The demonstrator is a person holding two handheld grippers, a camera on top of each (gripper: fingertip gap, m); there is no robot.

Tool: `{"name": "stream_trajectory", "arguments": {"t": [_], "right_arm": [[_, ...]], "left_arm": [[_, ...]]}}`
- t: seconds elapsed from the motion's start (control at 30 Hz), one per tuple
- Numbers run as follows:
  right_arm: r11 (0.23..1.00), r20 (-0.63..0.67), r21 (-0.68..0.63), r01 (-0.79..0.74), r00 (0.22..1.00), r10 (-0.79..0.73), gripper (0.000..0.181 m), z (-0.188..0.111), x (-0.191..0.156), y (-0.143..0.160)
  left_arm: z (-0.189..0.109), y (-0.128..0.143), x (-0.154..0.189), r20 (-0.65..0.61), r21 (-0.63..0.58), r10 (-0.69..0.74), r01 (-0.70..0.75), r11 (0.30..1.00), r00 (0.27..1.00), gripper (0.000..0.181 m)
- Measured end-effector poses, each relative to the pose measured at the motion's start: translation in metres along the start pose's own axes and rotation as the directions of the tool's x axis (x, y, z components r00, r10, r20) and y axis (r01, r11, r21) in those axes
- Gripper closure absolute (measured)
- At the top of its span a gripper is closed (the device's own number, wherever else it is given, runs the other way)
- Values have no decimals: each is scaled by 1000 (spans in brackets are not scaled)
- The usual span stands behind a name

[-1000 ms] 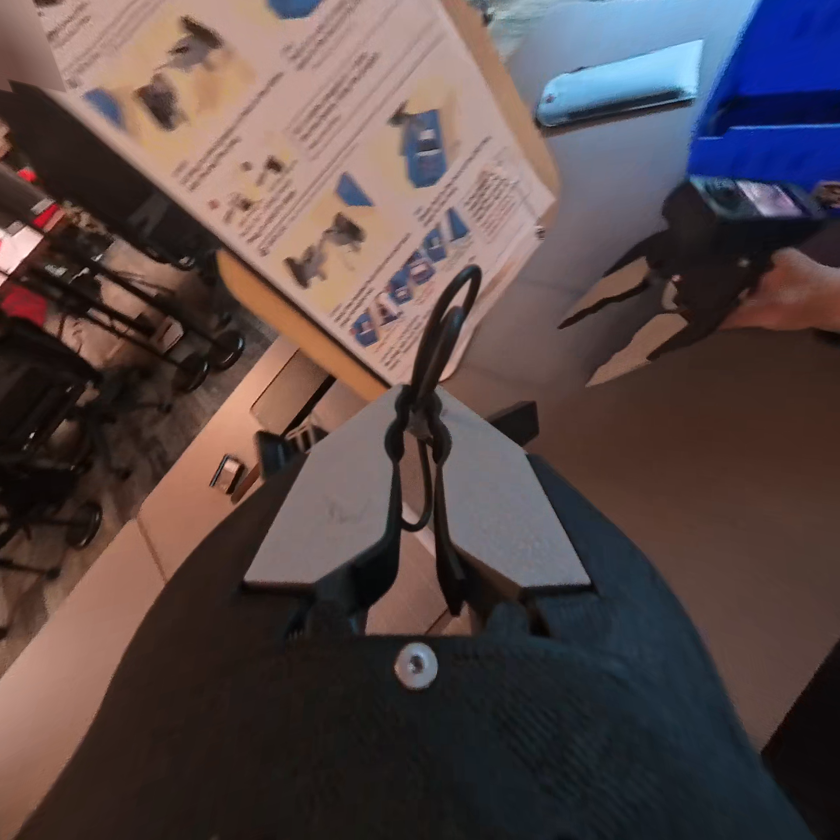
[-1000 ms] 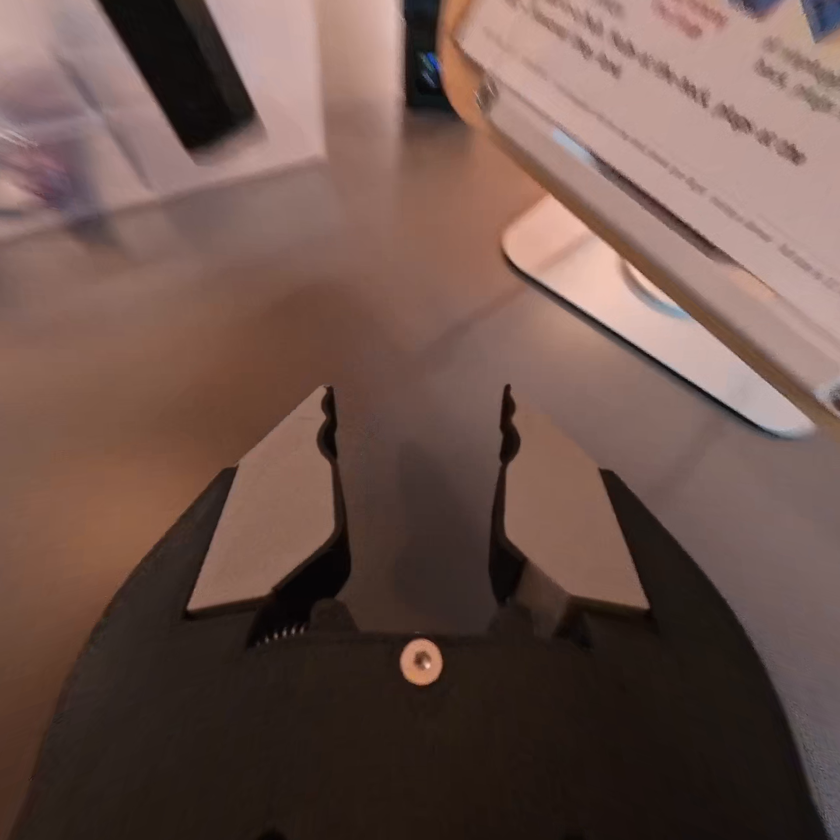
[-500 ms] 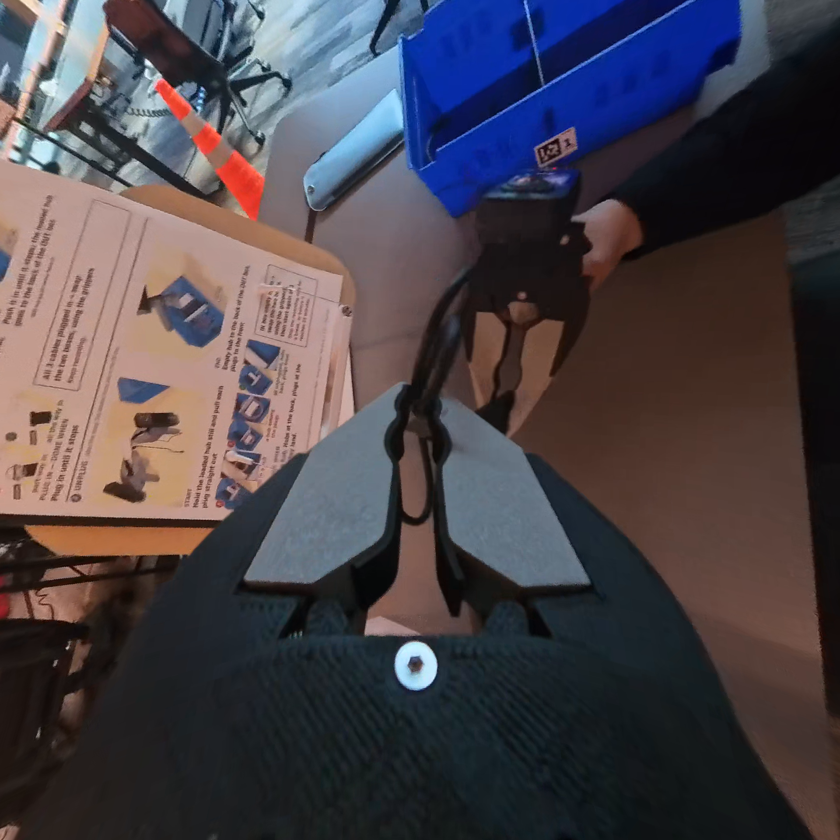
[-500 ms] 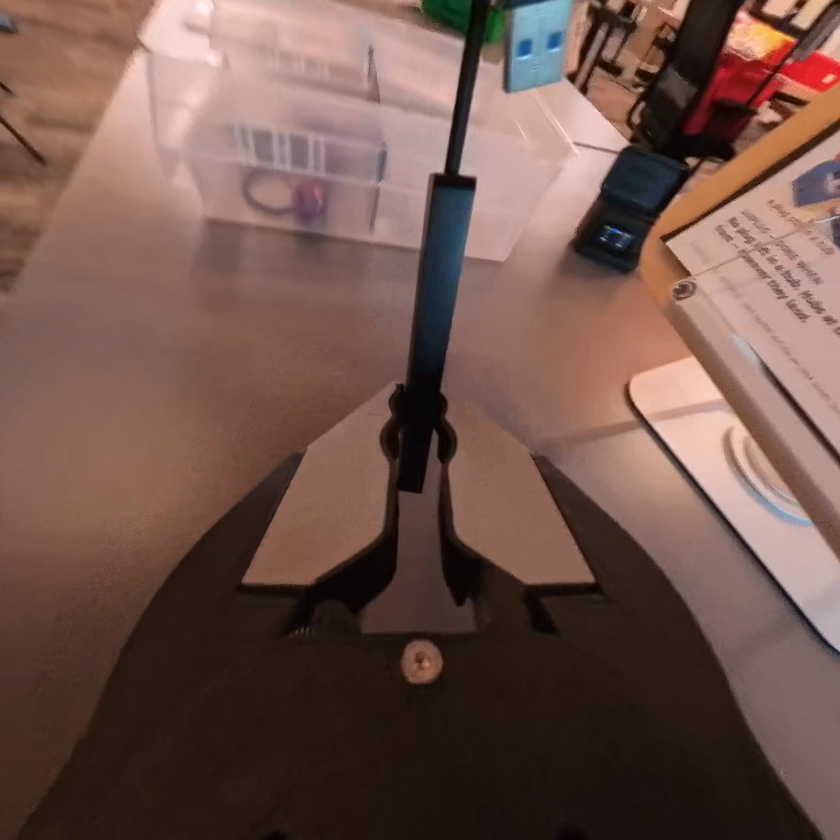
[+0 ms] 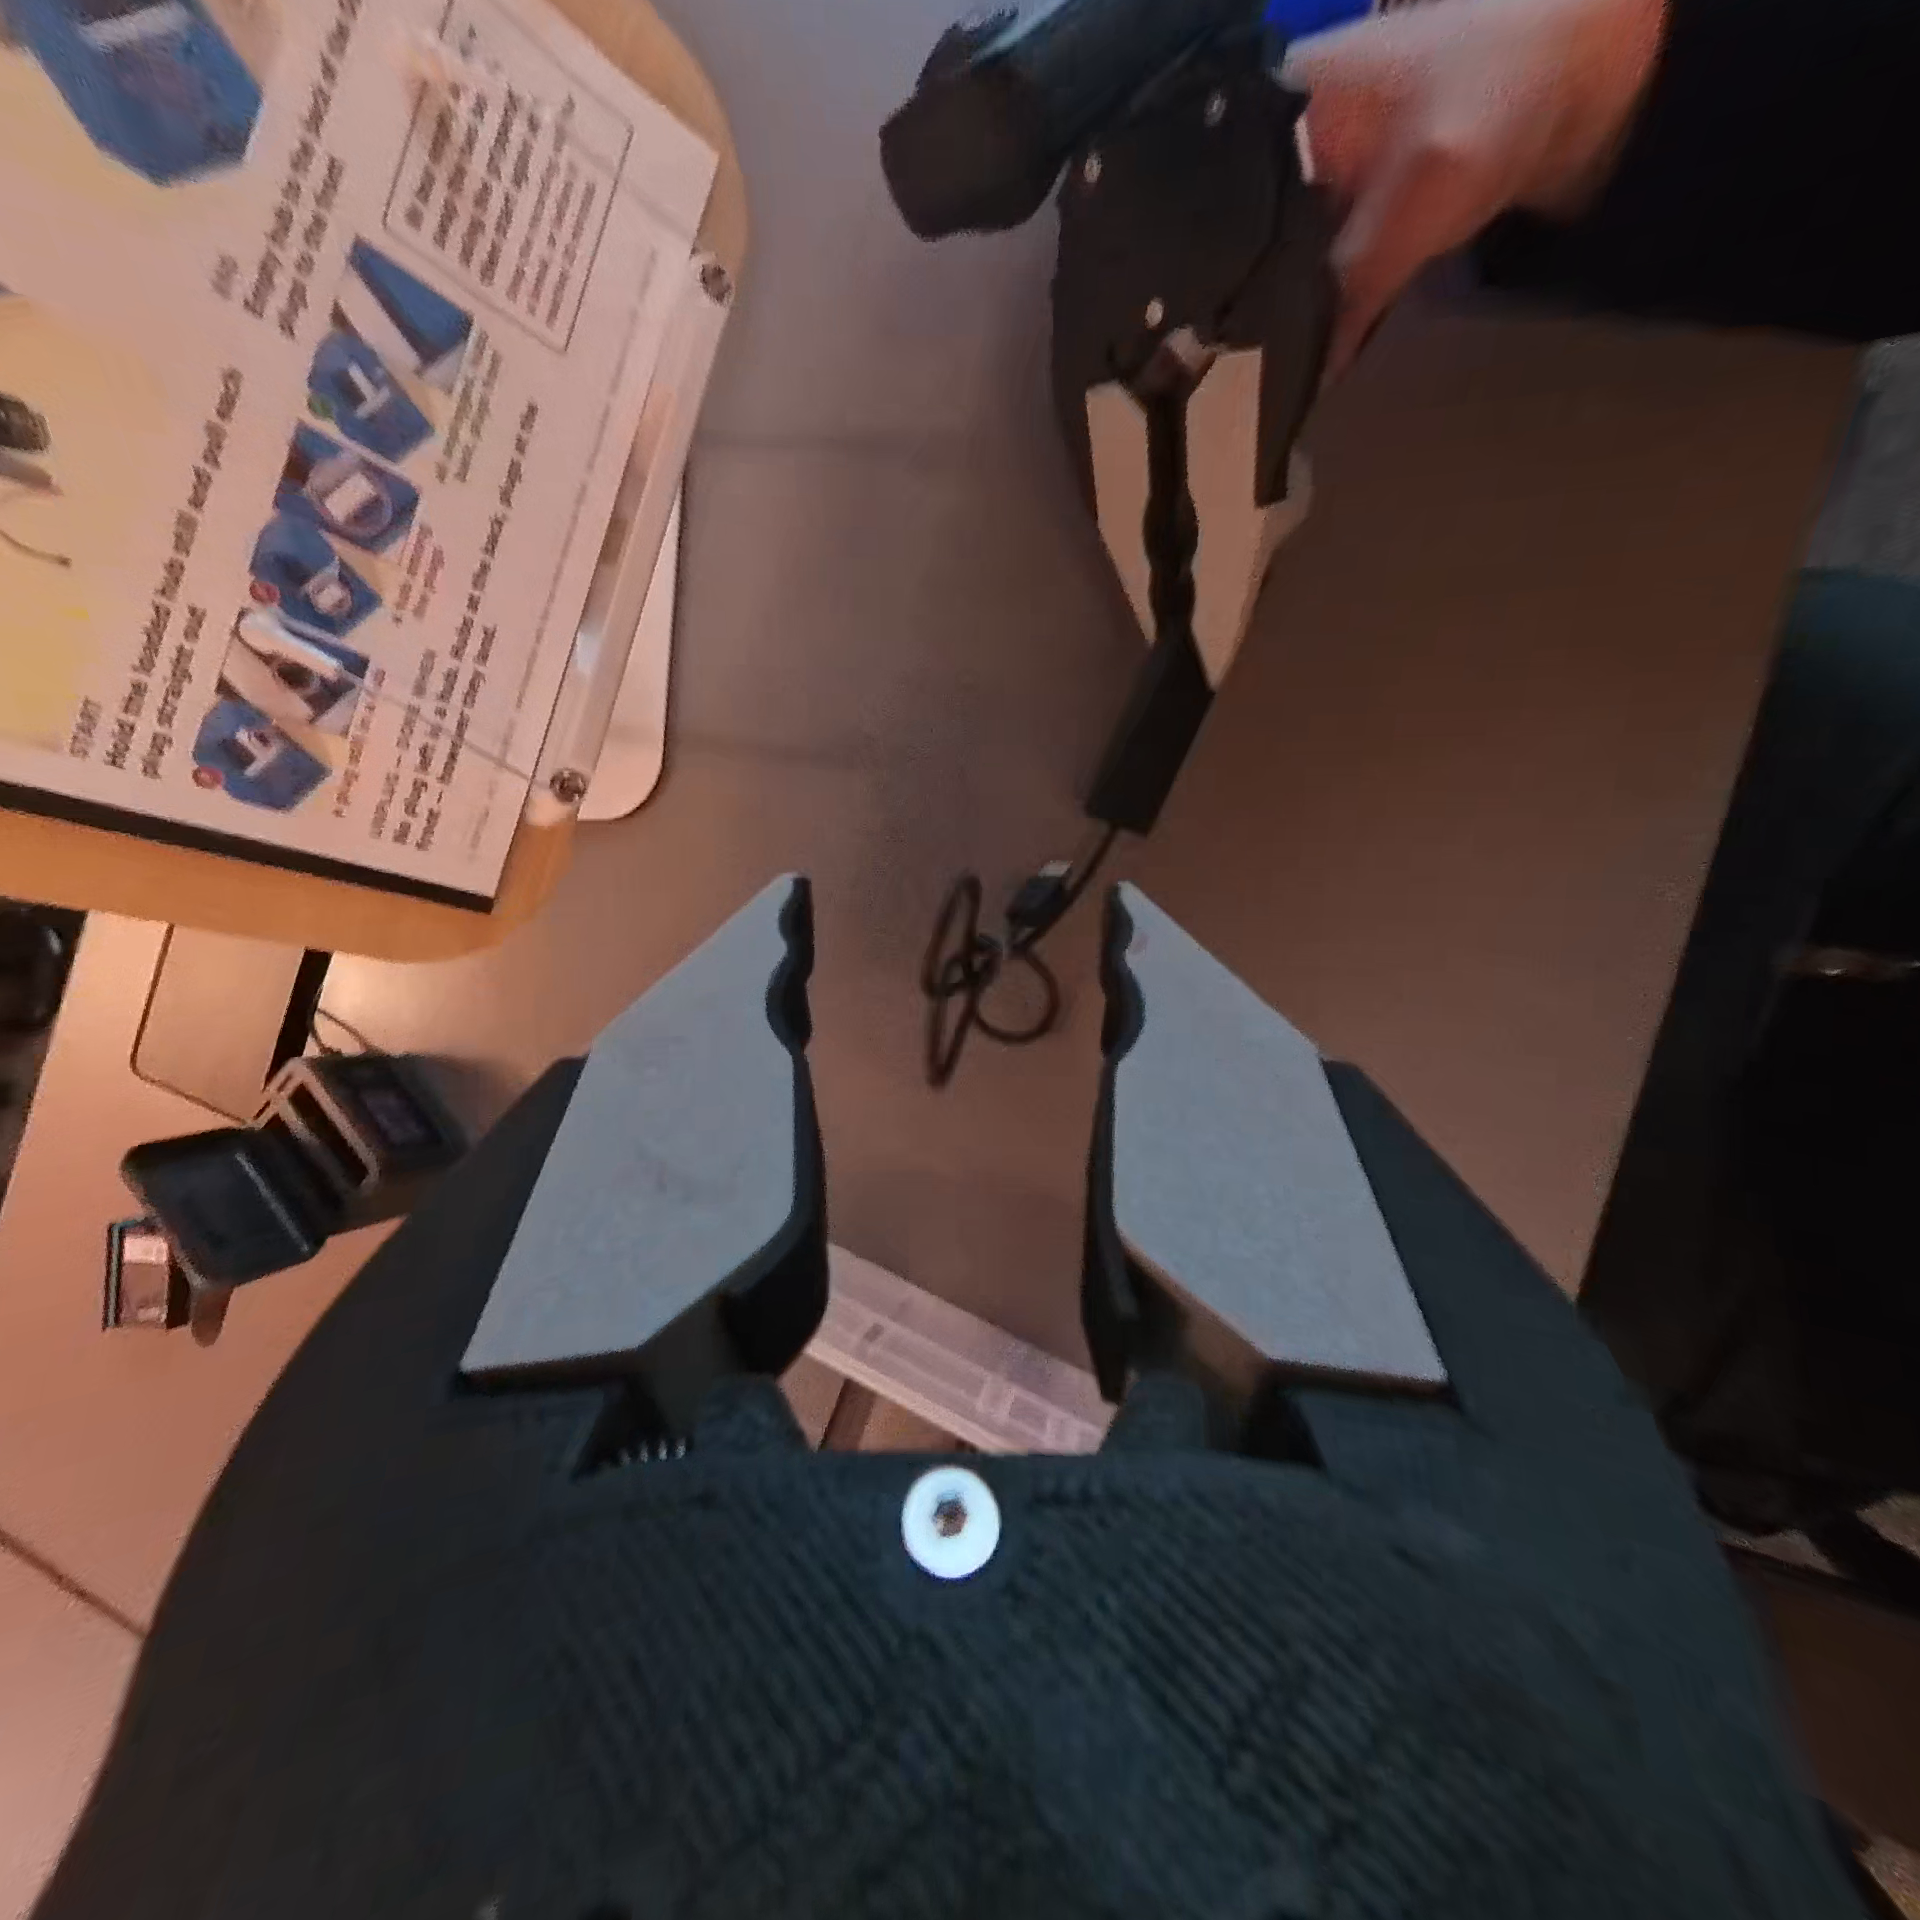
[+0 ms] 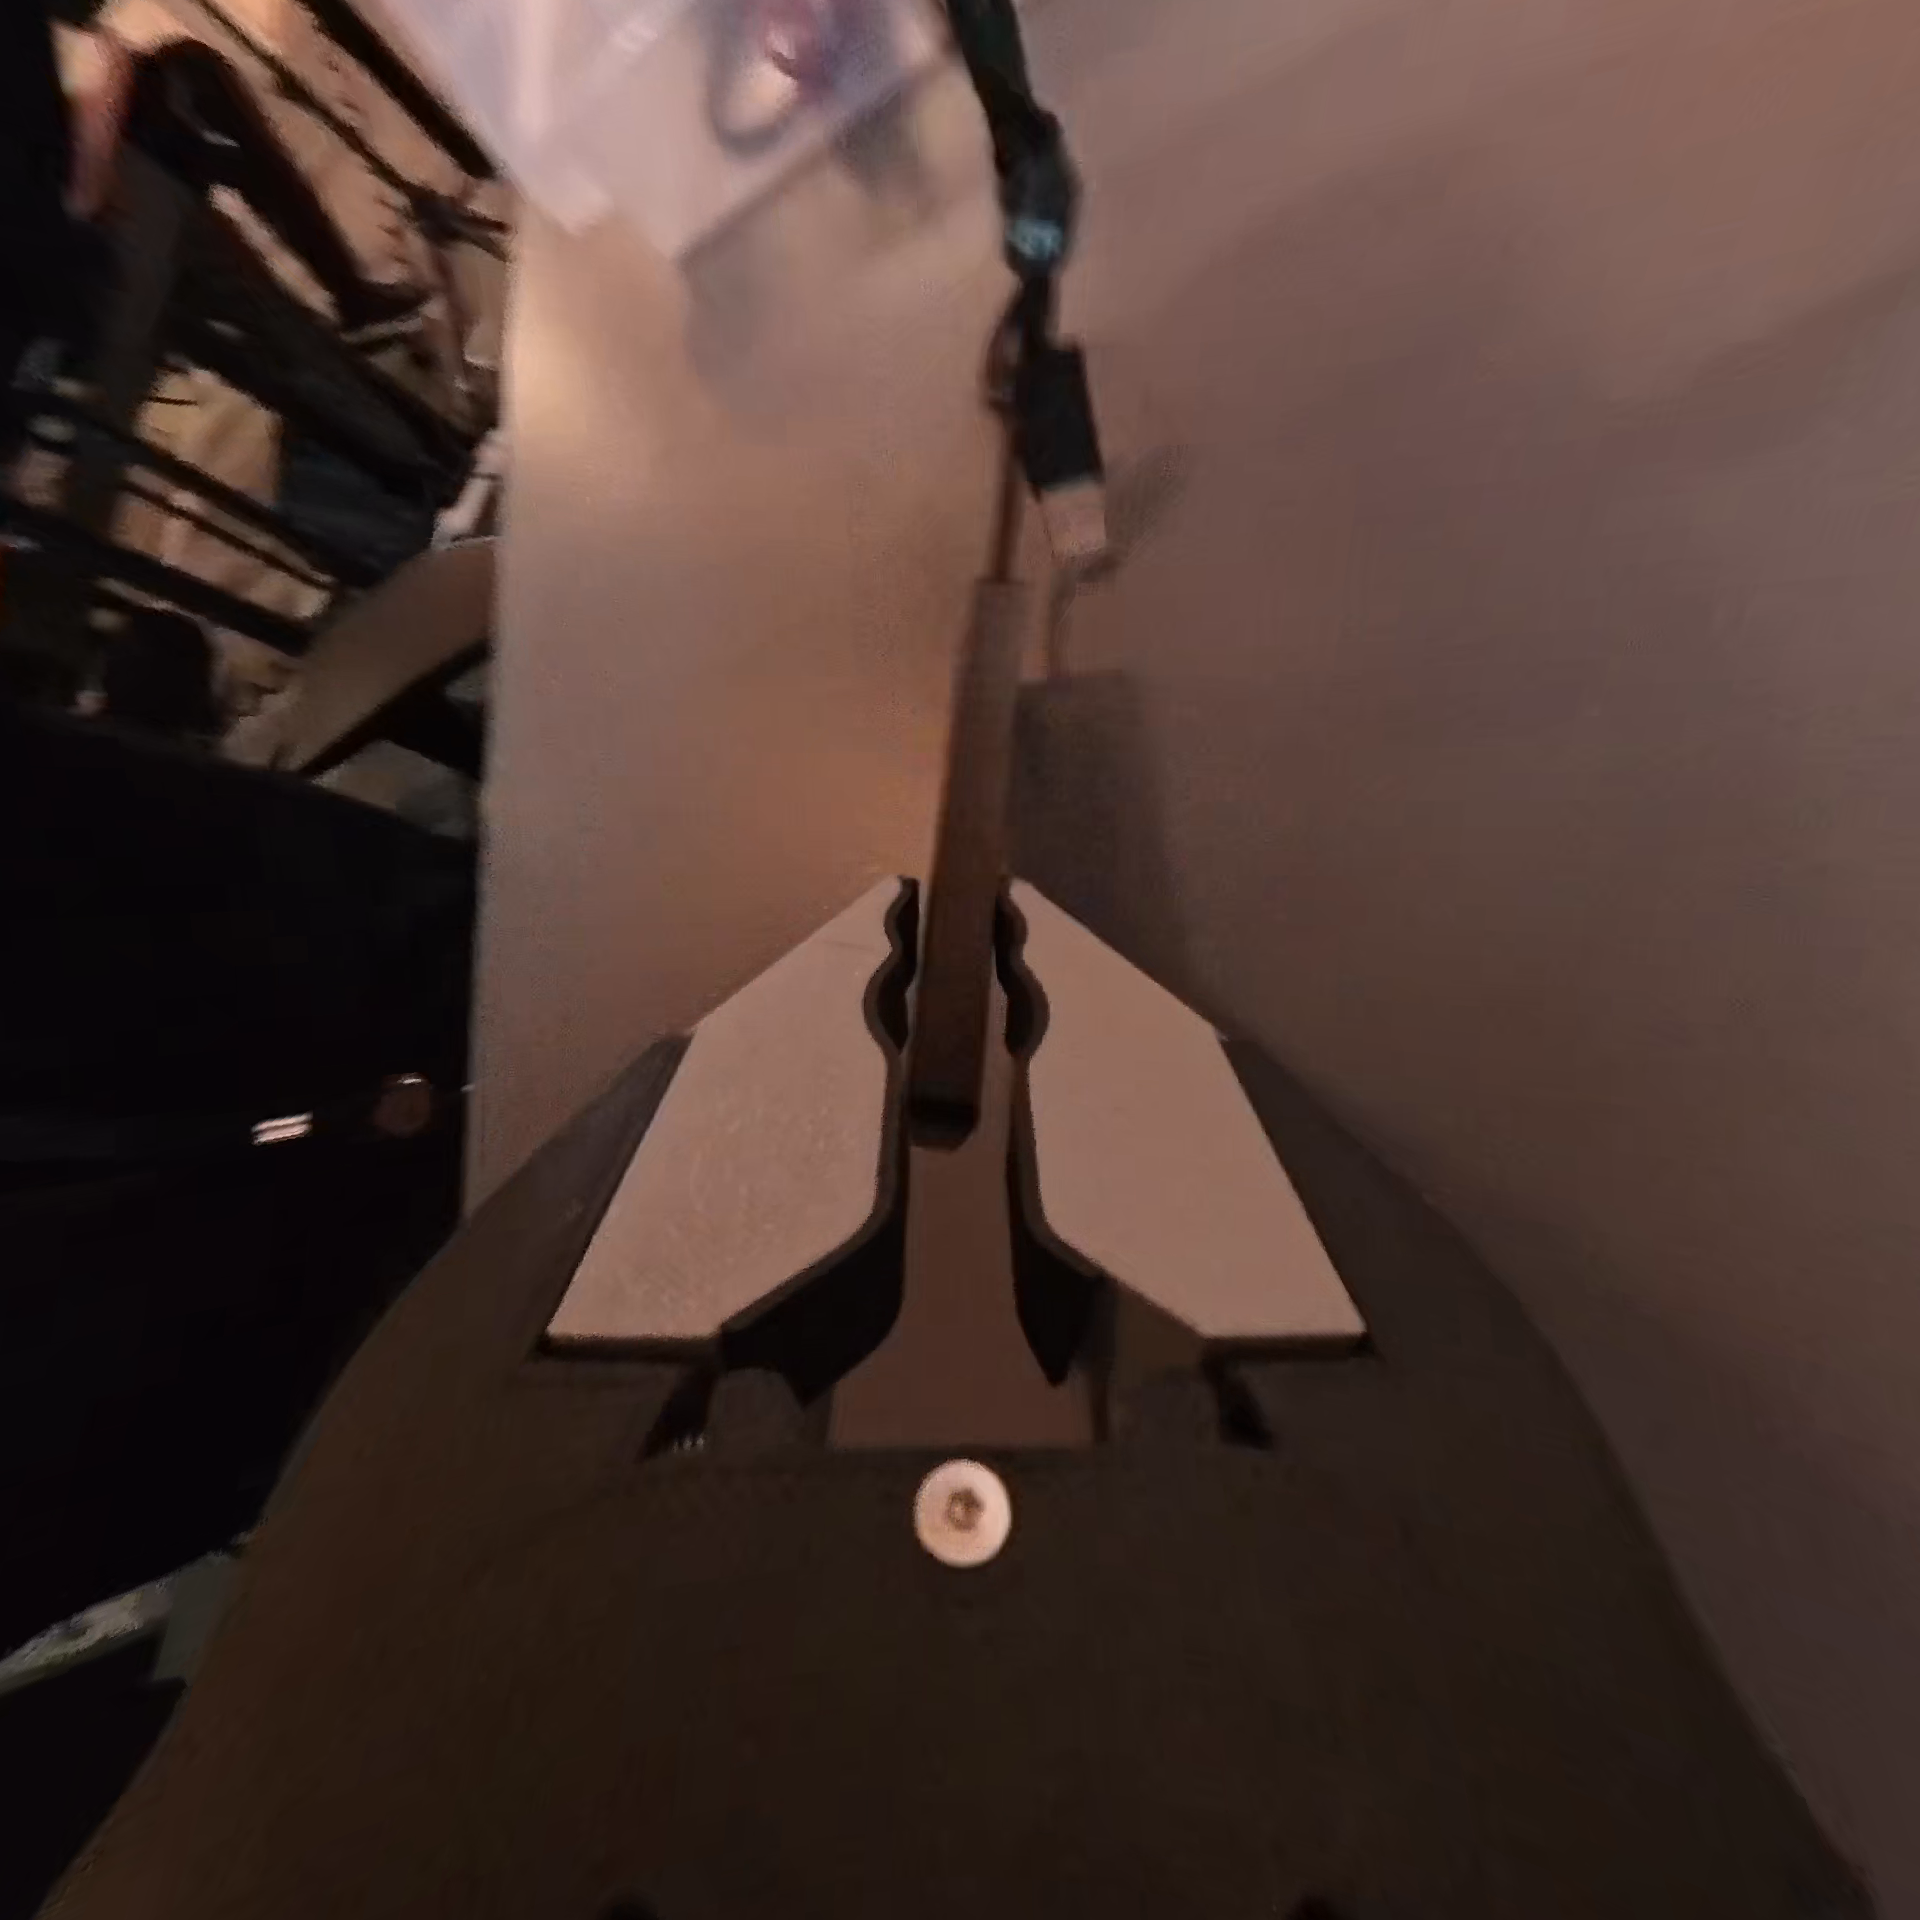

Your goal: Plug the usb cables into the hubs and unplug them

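My left gripper (image 5: pixel 956 914) is open and empty. Just beyond its fingertips lies a small black coil of USB cable (image 5: pixel 977 987) with its plug (image 5: pixel 1044 894). The cable runs to a slim black hub (image 5: pixel 1148 738). My right gripper (image 5: pixel 1174 613), held by a hand, is shut on the hub's far end. In the right wrist view the right gripper (image 6: pixel 958 914) clamps the hub (image 6: pixel 971 810) edge-on. The cable and plug (image 6: pixel 1060 436) trail beyond it, blurred.
An instruction sheet on a wooden board (image 5: pixel 312 416) stands at the left on a white base (image 5: pixel 623 748). A black device with metal connectors (image 5: pixel 260 1184) lies at the lower left. A clear plastic bin (image 6: pixel 779 104) shows blurred at the far end of the table. Tip to tip, the grippers are about 20 centimetres apart.
My left gripper has let go of the cable loop and opened. My right gripper, open a second ago, shut on the hub and has swung it round; the cable now trails from the hub.
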State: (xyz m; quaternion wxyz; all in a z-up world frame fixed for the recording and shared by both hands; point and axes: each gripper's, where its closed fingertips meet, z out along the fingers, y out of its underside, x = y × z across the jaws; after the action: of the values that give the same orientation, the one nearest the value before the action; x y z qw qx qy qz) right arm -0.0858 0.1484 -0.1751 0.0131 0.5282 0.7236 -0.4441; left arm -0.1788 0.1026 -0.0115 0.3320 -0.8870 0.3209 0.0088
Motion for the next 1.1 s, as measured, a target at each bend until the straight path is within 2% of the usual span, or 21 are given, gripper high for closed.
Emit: {"name": "stream_trajectory", "arguments": {"t": [0.1, 0.2, 0.3, 0.43, 0.53, 0.63, 0.73, 0.93, 0.97, 1.03, 1.1], "right_arm": [[999, -107, 10, -42, 993, 43, 162, -2, 23, 0], [993, -179, 84, -78, 979, 92, 155, -10, 40, -8], [989, -300, 106, -101, 945, 129, 155, -23, 63, -5], [974, -332, 222, -51, 935, 125, 156, -40, 66, -22], [963, -389, 268, -19, 913, 126, 157, -52, 72, -28], [955, -397, 296, -11, 908, 134, 159, -58, 72, -31], [957, -417, 292, -3, 900, 130, 160, -59, 74, -31], [972, -476, 231, 37, 876, 80, 164, -53, 78, -27], [975, -488, 219, 43, 870, 71, 165, -52, 79, -26], [979, -506, 199, 53, 861, 56, 166, -50, 81, -24], [981, -516, 186, 57, 855, 48, 166, -48, 83, -23]], "left_arm": [[3, 14, 1, 17, -33, 11, -11, 999, 1000, 132], [7, 24, 3, 25, -72, 10, -8, 997, 1000, 133], [9, 32, 0, 49, -98, 7, -2, 995, 999, 134], [-1, 40, -11, 90, -78, -50, 57, 995, 995, 134], [-17, 58, -27, 133, -78, -125, 136, 988, 983, 134], [-32, 95, -40, 161, -140, -214, 237, 961, 964, 133], [-46, 152, -46, 194, -269, -259, 305, 914, 946, 137], [-56, 255, -23, 144, -451, -445, 458, 766, 884, 140], [-57, 269, -20, 151, -480, -445, 459, 748, 883, 143], [-58, 291, -11, 133, -528, -464, 459, 714, 876, 165], [-56, 303, -2, 112, -561, -484, 457, 690, 868, 167]]}}
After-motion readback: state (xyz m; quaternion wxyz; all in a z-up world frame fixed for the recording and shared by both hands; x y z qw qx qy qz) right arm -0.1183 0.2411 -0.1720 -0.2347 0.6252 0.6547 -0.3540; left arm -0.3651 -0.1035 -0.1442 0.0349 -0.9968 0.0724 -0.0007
